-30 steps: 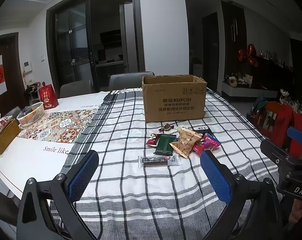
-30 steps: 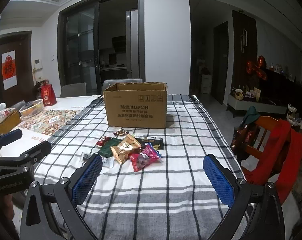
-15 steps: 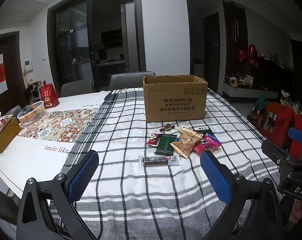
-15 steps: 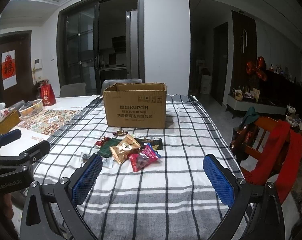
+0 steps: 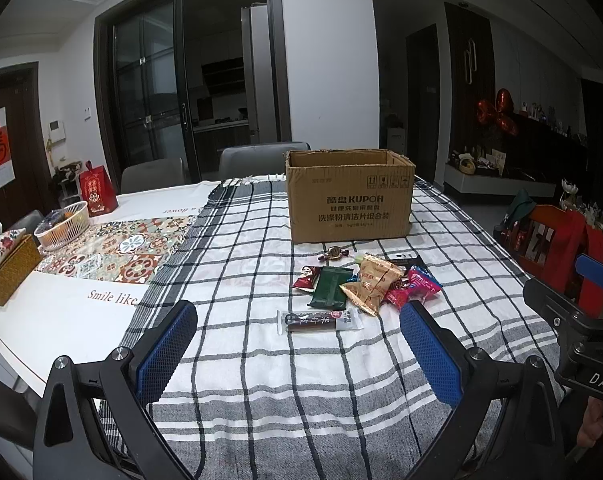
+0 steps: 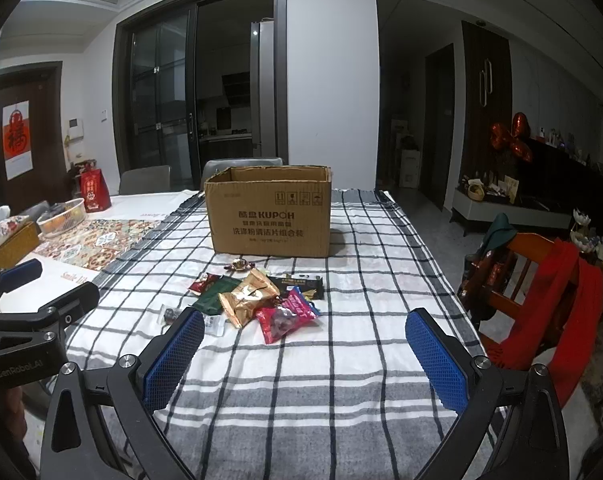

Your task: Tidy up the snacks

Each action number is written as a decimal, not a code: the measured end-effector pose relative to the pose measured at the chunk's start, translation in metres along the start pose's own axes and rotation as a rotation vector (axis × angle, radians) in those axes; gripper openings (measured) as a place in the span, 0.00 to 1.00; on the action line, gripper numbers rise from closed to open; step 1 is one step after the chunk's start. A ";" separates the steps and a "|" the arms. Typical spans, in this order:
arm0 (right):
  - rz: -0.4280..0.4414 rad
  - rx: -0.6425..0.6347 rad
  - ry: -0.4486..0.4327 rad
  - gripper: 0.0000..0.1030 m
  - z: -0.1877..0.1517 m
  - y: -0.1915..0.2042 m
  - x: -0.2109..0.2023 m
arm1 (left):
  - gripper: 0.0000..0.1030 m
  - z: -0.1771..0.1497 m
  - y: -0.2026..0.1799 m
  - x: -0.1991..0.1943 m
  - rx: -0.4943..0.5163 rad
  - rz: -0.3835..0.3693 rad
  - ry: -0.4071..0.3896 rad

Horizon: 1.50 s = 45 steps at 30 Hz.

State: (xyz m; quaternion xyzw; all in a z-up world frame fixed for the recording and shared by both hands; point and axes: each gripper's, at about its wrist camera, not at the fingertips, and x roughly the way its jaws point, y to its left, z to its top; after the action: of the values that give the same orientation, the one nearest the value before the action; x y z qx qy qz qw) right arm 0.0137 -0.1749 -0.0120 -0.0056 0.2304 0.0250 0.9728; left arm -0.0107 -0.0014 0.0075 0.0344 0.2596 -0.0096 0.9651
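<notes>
An open cardboard box [image 5: 349, 196] [image 6: 269, 212] stands on the checked tablecloth. In front of it lies a small pile of snacks: a dark green packet [image 5: 328, 287] [image 6: 211, 296], a gold packet [image 5: 371, 284] [image 6: 249, 296], a pink packet [image 5: 415, 286] [image 6: 287, 316], a small wrapped candy [image 5: 334, 253] [image 6: 239, 266] and a long dark bar in clear wrap [image 5: 319, 321]. My left gripper [image 5: 297, 350] hovers open just short of the bar, empty. My right gripper [image 6: 305, 358] is open too, empty, near the pink packet.
A white basket [image 5: 63, 226], a wicker tissue box [image 5: 7, 268] and a red gift bag [image 5: 97, 194] sit at the table's left end. A wooden chair draped in red cloth [image 6: 557, 292] stands off the right edge. Grey chairs [image 5: 261, 154] are behind the table.
Both views have shifted only slightly; the grippers stay open and the snacks lie as before.
</notes>
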 end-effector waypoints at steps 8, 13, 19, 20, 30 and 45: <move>-0.001 -0.001 0.000 0.99 0.000 0.000 0.000 | 1.00 0.000 0.001 0.000 -0.002 -0.001 0.000; 0.000 -0.001 -0.001 0.99 0.000 0.000 0.000 | 1.00 0.000 0.001 0.000 -0.003 -0.003 -0.001; 0.000 0.000 0.001 0.99 0.000 0.001 0.000 | 1.00 0.000 0.000 0.001 -0.001 -0.007 0.000; 0.000 0.000 0.000 0.99 0.000 0.000 0.000 | 1.00 0.000 0.000 0.003 -0.001 -0.008 0.001; 0.004 0.002 0.009 0.99 -0.002 0.000 0.003 | 1.00 -0.001 0.000 0.006 -0.003 -0.017 0.006; 0.043 -0.005 0.027 0.99 0.001 0.003 0.044 | 0.97 0.007 -0.005 0.039 0.093 -0.077 -0.007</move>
State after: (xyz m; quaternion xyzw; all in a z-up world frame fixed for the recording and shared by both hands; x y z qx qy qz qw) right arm 0.0530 -0.1697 -0.0309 -0.0034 0.2435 0.0462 0.9688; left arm 0.0260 -0.0069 -0.0064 0.0694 0.2567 -0.0590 0.9622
